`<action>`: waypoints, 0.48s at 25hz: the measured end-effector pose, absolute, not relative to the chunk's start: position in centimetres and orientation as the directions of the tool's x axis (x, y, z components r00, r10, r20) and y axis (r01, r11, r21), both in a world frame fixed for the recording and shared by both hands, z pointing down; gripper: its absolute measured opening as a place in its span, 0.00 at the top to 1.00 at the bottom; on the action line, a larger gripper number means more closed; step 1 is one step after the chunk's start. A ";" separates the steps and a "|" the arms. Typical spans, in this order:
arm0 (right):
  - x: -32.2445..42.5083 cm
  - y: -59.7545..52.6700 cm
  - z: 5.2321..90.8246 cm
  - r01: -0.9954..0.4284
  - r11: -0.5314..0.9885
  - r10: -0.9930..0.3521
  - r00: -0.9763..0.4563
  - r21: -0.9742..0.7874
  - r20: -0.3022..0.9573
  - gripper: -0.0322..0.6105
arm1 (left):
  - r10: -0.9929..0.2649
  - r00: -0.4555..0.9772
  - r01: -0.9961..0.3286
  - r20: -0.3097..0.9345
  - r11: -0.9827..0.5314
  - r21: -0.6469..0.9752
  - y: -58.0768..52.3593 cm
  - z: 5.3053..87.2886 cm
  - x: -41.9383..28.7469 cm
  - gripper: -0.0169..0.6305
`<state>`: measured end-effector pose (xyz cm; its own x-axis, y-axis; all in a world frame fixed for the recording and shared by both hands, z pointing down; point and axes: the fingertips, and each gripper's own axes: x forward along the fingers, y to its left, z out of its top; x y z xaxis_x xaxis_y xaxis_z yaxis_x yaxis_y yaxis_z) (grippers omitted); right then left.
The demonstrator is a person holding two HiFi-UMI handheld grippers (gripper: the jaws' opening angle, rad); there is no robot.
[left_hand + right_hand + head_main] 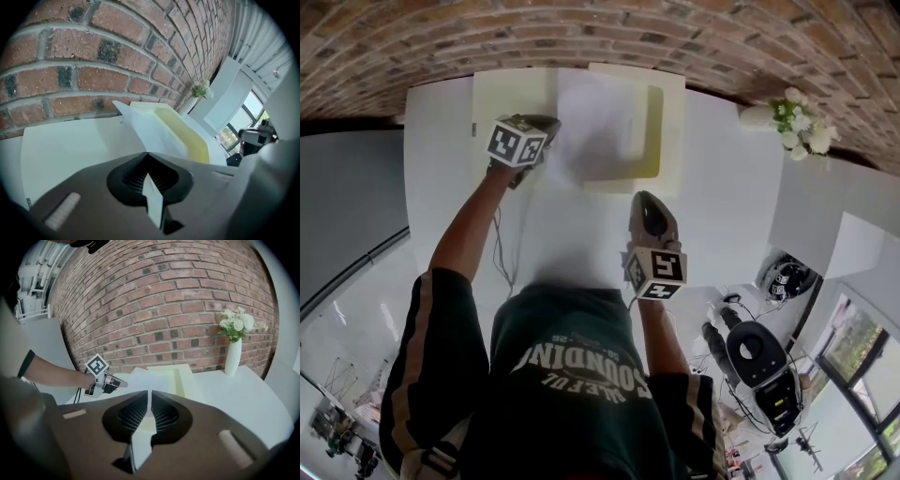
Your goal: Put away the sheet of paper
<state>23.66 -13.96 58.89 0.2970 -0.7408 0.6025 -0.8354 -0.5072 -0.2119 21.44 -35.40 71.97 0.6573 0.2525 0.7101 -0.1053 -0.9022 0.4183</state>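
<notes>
– At twelve o'clock on the white table [441, 187], close against the brick wall [164, 310], a shallow cream-yellow paper tray [654, 131] is set. Why is the sheet of paper [595, 122] held slanted over it?

– Only a judgement can be offered. The sheet is pinched by one edge at about nine o'clock of the tray, so the free part can be lowered inside the walls and not caught on the rim. Most of the sheet is seen spread above the tray's left half. Whether it is touching the tray floor cannot be told.

– By which gripper is it held?

– By the left gripper [147, 153]. Its jaws are clamped fully together on the sheet's near edge, and the paper is seen running out from the tips toward the tray.

– And the right gripper [150, 394]?

– It is held back at six o'clock of the tray, apart from the sheet and pointed toward it. Its jaws are drawn together to a thin slit, and nothing is seen pinched in them. It is probably held clear so that the tray's opening is not blocked.

– Is anything else to be minded?

– A white vase of flowers [233, 355] is stood at two o'clock, well apart from the tray. The task is judged nearly done, since the sheet is over the tray but not yet let go.
</notes>
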 end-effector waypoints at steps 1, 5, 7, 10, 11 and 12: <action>24.0 -13.8 59.1 -0.834 -0.509 -0.740 0.297 -0.213 0.604 0.94 | 0.259 0.656 -0.106 0.709 -0.898 0.426 -35.1 72.2 22.0 0.96; 24.4 -13.5 59.2 -0.829 -0.517 -0.735 0.301 -0.215 0.608 0.94 | 0.280 0.656 -0.103 0.701 -0.887 0.451 -34.1 72.6 23.2 0.96; 24.4 -13.2 59.2 -0.823 -0.525 -0.728 0.301 -0.218 0.616 0.94 | 0.290 0.654 -0.097 0.699 -0.884 0.457 -33.6 72.8 23.6 0.96; 24.6 -12.8 59.4 -0.818 -0.532 -0.723 0.306 -0.217 0.619 0.94 | 0.301 0.651 -0.097 0.697 -0.877 0.470 -33.0 73.2 24.2 0.96; 24.7 -12.7 59.3 -0.818 -0.533 -0.724 0.309 -0.216 0.617 0.94 | 0.304 0.651 -0.101 0.696 -0.873 0.476 -32.8 73.4 24.4 0.96; 24.7 -12.7 59.3 -0.818 -0.533 -0.725 0.310 -0.215 0.615 0.94 | 0.308 0.651 -0.104 0.694 -0.869 0.484 -32.6 73.5 24.7 0.96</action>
<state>24.73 -12.67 59.34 0.3104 -0.7251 0.6148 -0.8183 -0.5329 -0.2154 24.67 -32.62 73.54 0.6512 0.3080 0.6936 -0.1040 -0.8691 0.4836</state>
